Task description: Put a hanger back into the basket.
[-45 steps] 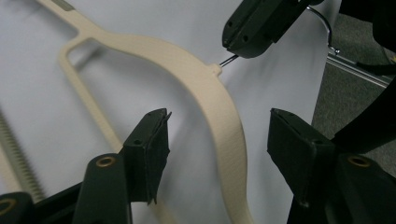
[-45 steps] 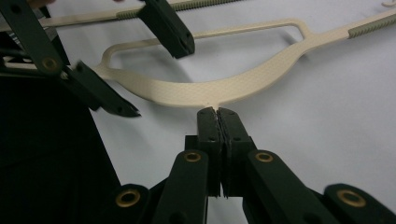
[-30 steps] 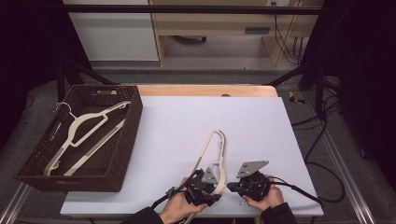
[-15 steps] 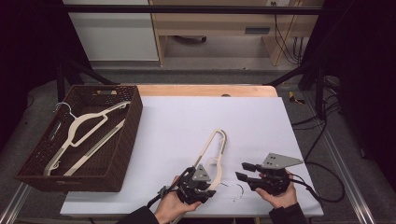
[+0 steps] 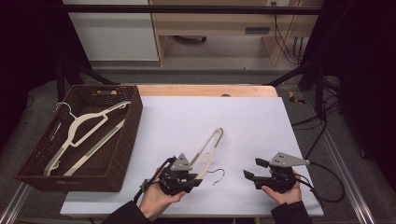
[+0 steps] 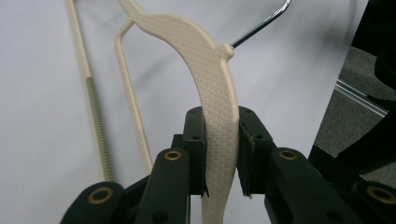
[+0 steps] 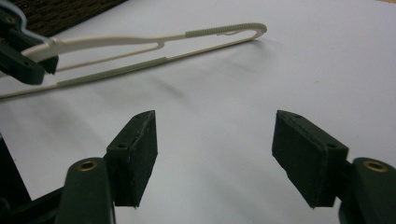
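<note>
Hanger [image 5: 208, 148] long axis diagonal, hook [image 5: 217, 176] nearward.

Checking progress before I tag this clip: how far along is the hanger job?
Done: one cream plastic hanger lies in the brown wicker basket. In hand: the left tool clamps a second cream hanger over the white table; the right tool has just been opening, nothing between its jaws. Left: putting that hanger in the basket, probably.

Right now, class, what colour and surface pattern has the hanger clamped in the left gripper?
The hanger is cream with a fine woven-looking texture, clearest in the left gripper view.
</note>
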Motion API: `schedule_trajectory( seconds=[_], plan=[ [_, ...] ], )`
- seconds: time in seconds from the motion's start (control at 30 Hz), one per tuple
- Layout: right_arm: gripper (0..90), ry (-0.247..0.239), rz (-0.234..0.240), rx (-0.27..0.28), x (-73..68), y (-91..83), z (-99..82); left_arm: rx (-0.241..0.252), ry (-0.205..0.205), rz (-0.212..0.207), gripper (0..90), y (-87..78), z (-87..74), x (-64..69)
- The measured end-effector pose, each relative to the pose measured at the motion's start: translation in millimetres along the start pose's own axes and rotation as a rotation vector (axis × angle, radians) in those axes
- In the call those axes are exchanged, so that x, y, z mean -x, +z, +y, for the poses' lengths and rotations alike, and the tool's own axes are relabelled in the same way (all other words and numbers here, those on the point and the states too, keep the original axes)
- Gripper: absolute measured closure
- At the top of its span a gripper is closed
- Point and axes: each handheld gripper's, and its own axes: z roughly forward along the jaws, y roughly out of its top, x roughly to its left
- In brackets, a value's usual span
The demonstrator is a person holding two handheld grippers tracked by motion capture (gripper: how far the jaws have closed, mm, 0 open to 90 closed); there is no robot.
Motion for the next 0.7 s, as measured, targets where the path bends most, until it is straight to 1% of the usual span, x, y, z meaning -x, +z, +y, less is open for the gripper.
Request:
schedule_trajectory(
  seconds=[0.07,0.1,0.3,0.33,0.43,0.5,0.7],
  plan=[
    [28.6,-0.006,-0.005,-0.001,0.5,0.5,-0.8,0.004,0.001,0.012,76.1,-5.0,-0.2,-3.4],
    [28.1,-0.011,-0.006,-0.002,0.9,0.5,-1.3,0.009,-0.006,0.014,76.3,-6.6,-0.1,-4.1],
    [27.6,-0.008,-0.011,-0.007,0.7,1.0,-1.9,0.031,-0.022,0.059,78.2,-21.2,1.1,-13.5],
    [27.5,-0.009,-0.012,-0.008,0.7,1.1,-1.9,0.034,-0.027,0.071,78.5,-24.6,1.3,-15.8],
    [27.3,-0.006,-0.012,-0.009,0.4,1.0,-2.0,0.045,-0.043,0.087,79.7,-31.4,1.1,-22.4],
    [27.2,-0.005,-0.012,-0.009,0.4,1.1,-2.0,0.055,-0.059,0.105,80.5,-36.3,0.7,-27.7],
    [25.4,-0.013,-0.013,-0.010,0.6,2.0,-2.1,0.074,-0.093,0.147,82.8,-45.3,-2.0,-42.1]
  ],
)
